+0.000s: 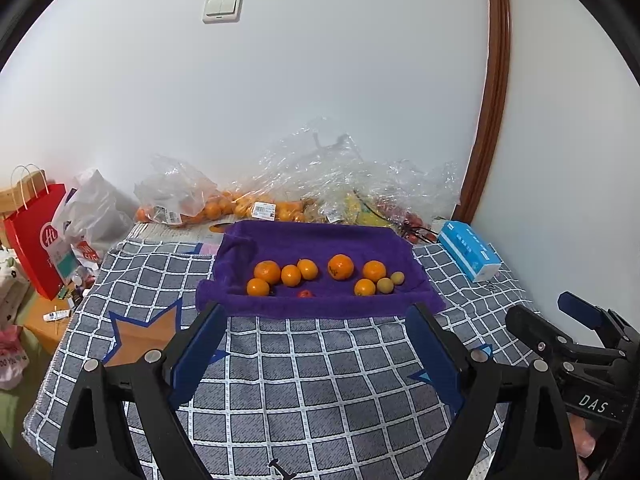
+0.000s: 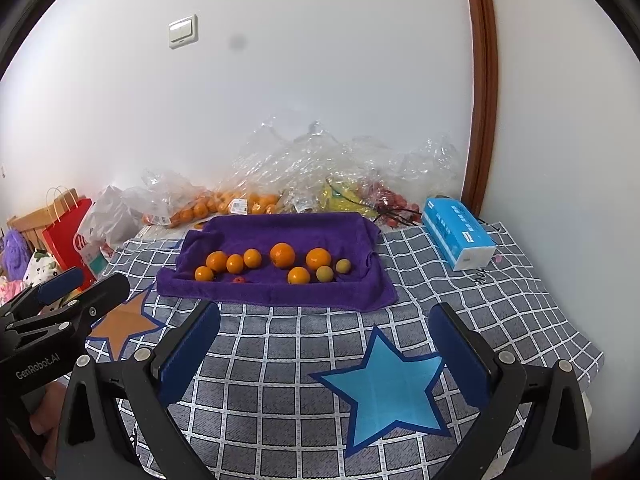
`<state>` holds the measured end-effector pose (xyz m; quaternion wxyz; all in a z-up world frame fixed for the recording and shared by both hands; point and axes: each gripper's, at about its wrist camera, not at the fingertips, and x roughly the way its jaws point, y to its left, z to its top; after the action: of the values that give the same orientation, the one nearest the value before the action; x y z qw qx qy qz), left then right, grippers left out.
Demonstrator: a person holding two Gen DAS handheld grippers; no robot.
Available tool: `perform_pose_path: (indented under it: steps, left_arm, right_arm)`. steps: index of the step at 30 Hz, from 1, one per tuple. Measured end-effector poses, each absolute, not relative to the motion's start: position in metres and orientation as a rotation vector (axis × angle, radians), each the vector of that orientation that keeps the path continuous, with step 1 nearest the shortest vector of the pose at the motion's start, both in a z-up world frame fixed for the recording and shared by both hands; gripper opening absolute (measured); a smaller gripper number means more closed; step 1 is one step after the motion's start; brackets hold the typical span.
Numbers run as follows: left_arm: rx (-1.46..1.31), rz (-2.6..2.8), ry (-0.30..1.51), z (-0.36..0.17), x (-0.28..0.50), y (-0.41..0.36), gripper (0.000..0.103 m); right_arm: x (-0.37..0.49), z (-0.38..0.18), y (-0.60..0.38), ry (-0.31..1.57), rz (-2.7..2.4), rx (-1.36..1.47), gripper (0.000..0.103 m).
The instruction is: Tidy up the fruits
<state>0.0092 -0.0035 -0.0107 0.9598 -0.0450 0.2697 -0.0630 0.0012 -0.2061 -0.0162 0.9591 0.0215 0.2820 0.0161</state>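
Oranges (image 1: 308,276) and smaller fruits are laid out on a purple towel (image 1: 320,240) spread over the checked cloth (image 1: 304,360).

From left to right, four oranges are grouped, a small red fruit (image 1: 305,293) lies at the front, then three more oranges and two yellow-green fruits (image 1: 391,282) follow. The left gripper (image 1: 316,316) and right gripper (image 2: 326,316) are held wide open and empty, short of the towel.

Fruits (image 1: 340,267) on towel (image 1: 304,240), bags (image 1: 280,184) behind
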Motion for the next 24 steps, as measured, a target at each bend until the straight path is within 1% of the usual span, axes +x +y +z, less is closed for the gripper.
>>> perform_pose_path:
  steps: [24]
  left_arm:
    - [-0.084, -0.123, 0.544, -0.0068, 0.0052, -0.0034, 0.091]
  right_arm:
    - [-0.0064, -0.0135, -0.2056, 0.562, 0.028, 0.038, 0.102]
